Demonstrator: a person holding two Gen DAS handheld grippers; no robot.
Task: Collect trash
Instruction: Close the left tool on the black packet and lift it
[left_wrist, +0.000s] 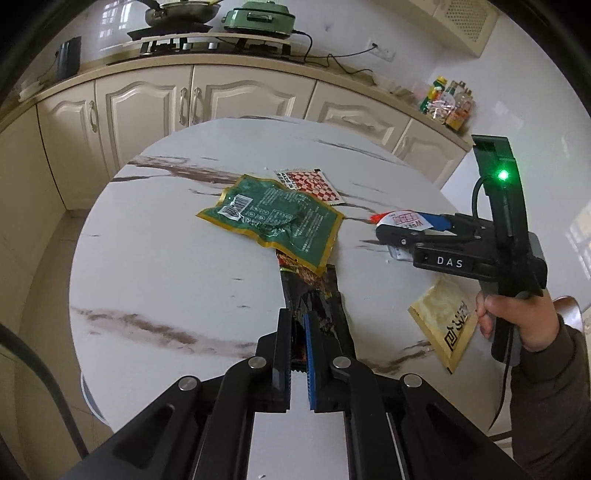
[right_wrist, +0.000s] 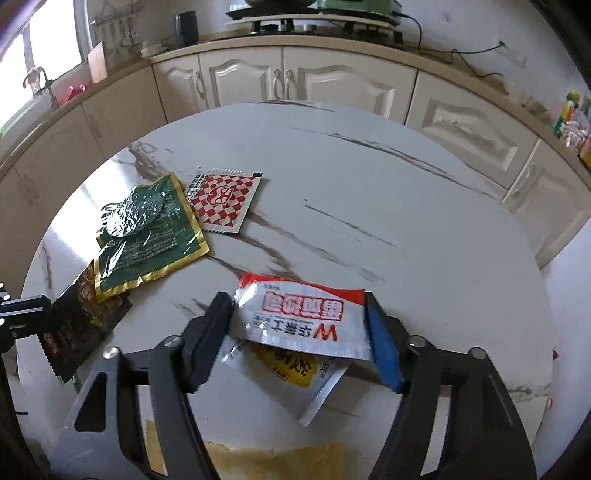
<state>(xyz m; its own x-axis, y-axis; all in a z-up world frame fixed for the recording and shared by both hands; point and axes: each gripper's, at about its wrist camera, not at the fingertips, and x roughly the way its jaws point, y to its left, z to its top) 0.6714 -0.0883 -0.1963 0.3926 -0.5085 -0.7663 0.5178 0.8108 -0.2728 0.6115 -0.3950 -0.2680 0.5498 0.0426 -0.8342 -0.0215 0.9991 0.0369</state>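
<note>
- Right now I have a round marble table (left_wrist: 155, 258); its far half is bare, open room there, and all the trash sits on the near half. Cabinets (left_wrist: 147, 107) curve round behind it, well apart from the table edge.
- Left gripper (left_wrist: 297, 325): jaws clamped tight on the near end of a dark snack wrapper (left_wrist: 314, 291). In the right wrist view the wrapper (right_wrist: 85, 314) is pinched at its serrated end by the left gripper (right_wrist: 44, 314).
- Far end of that dark wrapper goes under the green gold-edged pouch (left_wrist: 273, 218), so the pouch lies on top of it.
- Right gripper (right_wrist: 299, 321): jaws partly open, one finger at each short edge of a red-and-white sachet (right_wrist: 299, 314). Both pads look to touch its edges, and it sits raised above what's underneath, so I read it as gripped.
- Under that sachet: a silver packet with a yellow label (right_wrist: 295, 369), flat on the table between the right fingers.
- Seen from the left wrist, the right gripper (left_wrist: 391, 229) sits over the right side of the table, a hand (left_wrist: 524, 317) on its handle.
- Red-checkered sachet (right_wrist: 225, 203) lies just beside the green pouch (right_wrist: 147, 236), far side; touching or overlapping, I can't tell.
- Beige packet (left_wrist: 447, 321) lies at the near right rim, below the right gripper.
</note>
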